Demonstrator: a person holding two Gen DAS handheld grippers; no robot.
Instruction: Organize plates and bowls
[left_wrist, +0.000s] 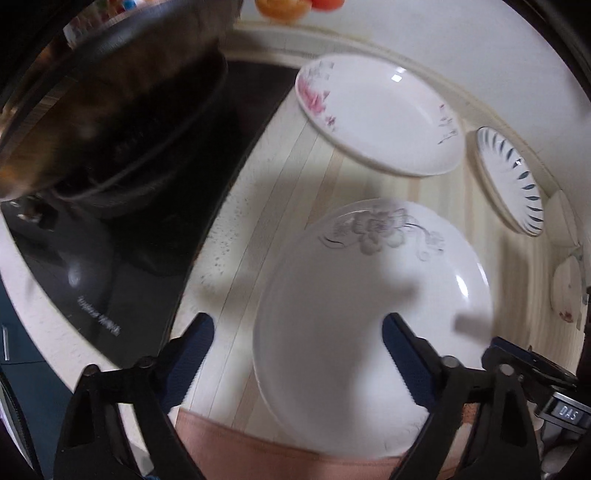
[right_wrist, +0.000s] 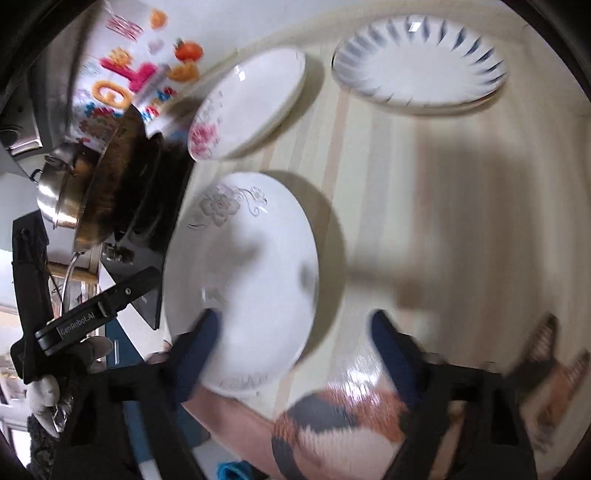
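The grey-flowered plate (left_wrist: 373, 317) lies nearest on the striped counter (left_wrist: 284, 192). Both the left gripper (left_wrist: 297, 354) and the right gripper (right_wrist: 293, 343) have their jaws apart, empty, straddling opposite rims. Closing off-centre could skid it toward the dark wok (left_wrist: 110, 110).

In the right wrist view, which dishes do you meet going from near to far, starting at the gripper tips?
Grey-flowered plate → pink-flowered plate → blue-striped plate, which lies farthest and to the right.
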